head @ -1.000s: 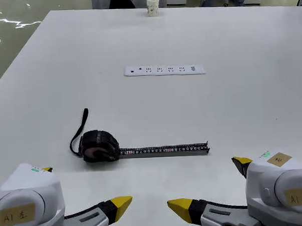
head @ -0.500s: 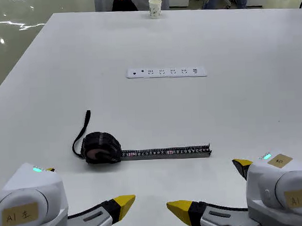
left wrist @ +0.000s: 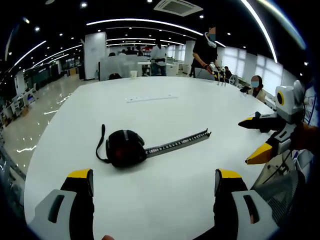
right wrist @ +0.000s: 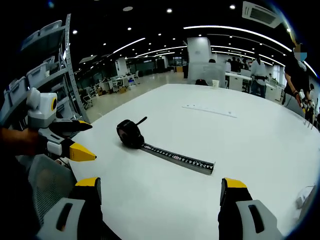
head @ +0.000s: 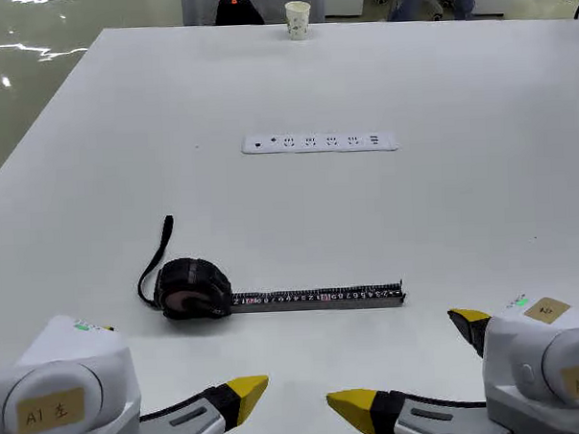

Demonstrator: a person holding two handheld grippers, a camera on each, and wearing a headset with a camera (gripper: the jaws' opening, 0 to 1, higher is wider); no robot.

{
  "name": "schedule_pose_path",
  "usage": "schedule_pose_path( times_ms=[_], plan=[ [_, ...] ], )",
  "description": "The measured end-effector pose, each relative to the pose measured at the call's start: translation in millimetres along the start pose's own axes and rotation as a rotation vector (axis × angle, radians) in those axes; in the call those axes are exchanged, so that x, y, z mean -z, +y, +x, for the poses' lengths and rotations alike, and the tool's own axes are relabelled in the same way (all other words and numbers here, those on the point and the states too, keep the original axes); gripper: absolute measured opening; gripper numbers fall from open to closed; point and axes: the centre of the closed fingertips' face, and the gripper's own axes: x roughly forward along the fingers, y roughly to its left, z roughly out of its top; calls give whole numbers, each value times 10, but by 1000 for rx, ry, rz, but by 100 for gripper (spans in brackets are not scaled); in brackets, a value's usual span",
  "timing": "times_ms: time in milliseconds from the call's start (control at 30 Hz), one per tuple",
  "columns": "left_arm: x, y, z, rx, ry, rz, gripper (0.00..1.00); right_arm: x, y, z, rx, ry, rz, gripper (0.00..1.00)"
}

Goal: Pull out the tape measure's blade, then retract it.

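White bench [head: 482, 218], big open office behind it. Left tongs [left wrist: 154, 179] hang wide open, gripping nothing. Just ahead lies the black tape measure [head: 190, 289], strap looping off its left side, blade [head: 317, 296] pulled out flat to the right. Right tongs [right wrist: 161, 184] are spread open too, empty, near the blade's tip. Power strip [head: 320, 143] and paper cup [head: 298, 19] sit further back.

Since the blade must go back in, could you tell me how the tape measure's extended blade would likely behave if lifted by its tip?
The blade is thin and lies straight on the table, so it is probably springy yet apt to buckle. The rounded case looks heavier, so it would likely anchor or drag.
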Motion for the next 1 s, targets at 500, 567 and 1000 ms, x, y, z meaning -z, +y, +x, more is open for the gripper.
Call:
schedule_pose_path(
  times_ms=[500,567,1000],
  plan=[
    [-28,-4,180,-2,-6,-35,99,56,3,39,-93,15,-67,99],
    [-28,12,208,-5,-4,-41,99,61,2,47,-110,16,-80,99],
    [-47,98,372,-17,-1,-49,99,69,-75,126,-189,31,-158,98]
  ],
)
